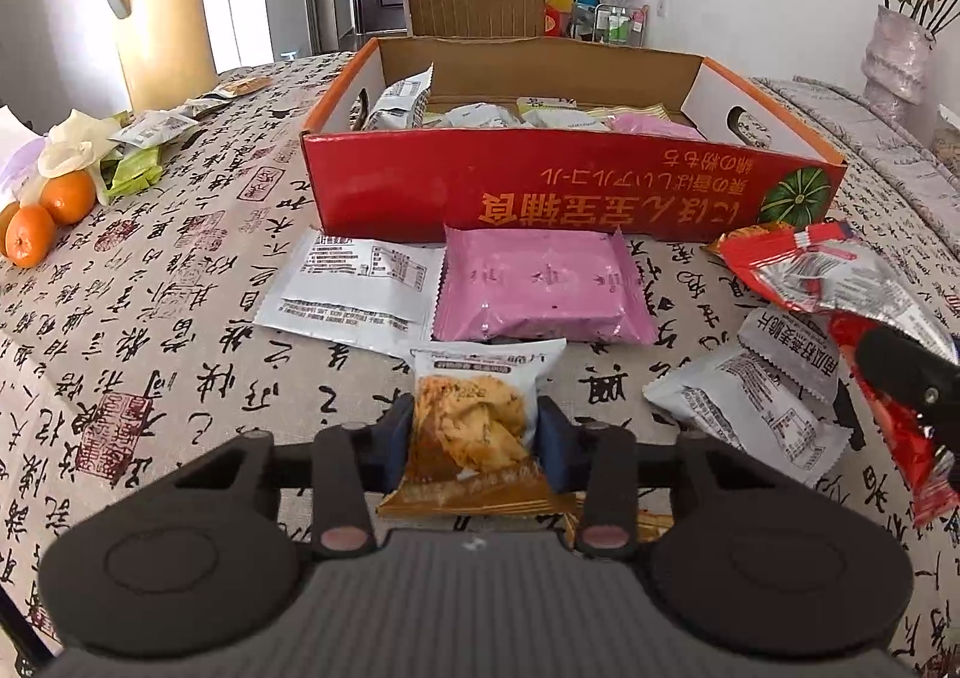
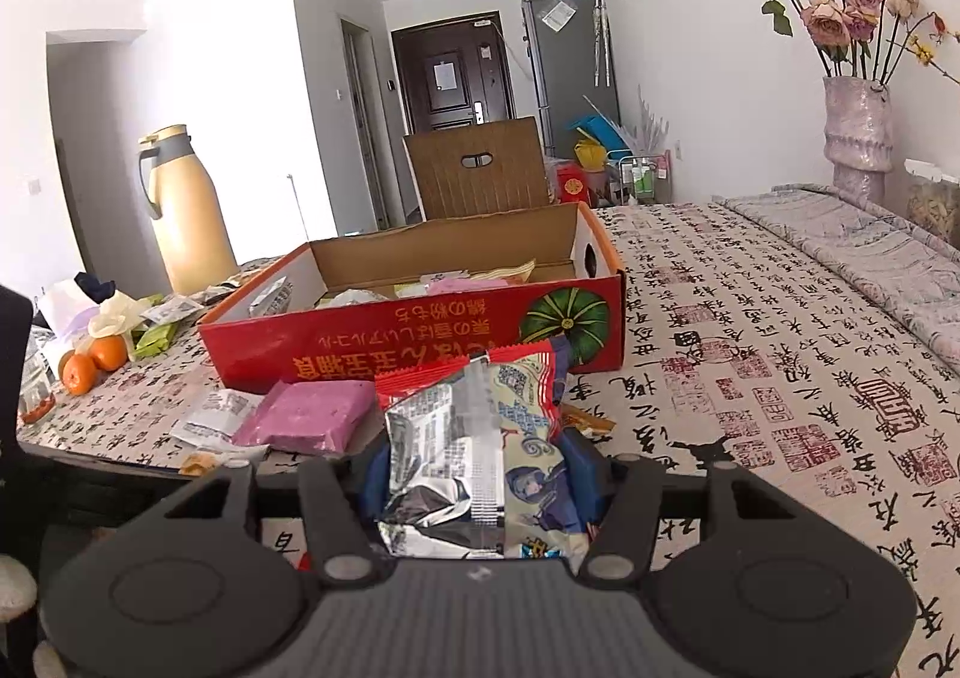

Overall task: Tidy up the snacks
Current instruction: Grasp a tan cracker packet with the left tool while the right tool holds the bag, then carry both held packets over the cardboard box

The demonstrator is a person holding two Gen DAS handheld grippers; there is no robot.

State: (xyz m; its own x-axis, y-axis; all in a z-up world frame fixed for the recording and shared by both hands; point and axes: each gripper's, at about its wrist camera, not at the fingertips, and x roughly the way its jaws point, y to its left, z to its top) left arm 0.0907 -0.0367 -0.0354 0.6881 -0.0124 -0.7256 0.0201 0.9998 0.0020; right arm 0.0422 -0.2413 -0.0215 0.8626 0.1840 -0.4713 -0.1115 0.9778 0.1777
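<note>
Your left gripper [image 1: 474, 426] tilts down short of the red box [image 1: 570, 186], clamped on a biscuit packet [image 1: 474, 420]. Your right gripper [image 2: 474, 474] clutches a red snack bag [image 2: 474, 438] before that box; its lower end is hidden.

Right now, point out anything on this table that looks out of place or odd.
The red box sits with its print upside down from here. Loose packets lie outside it: a pink packet and a white packet flat in front. Oranges lie among wrappers at the left edge.
</note>
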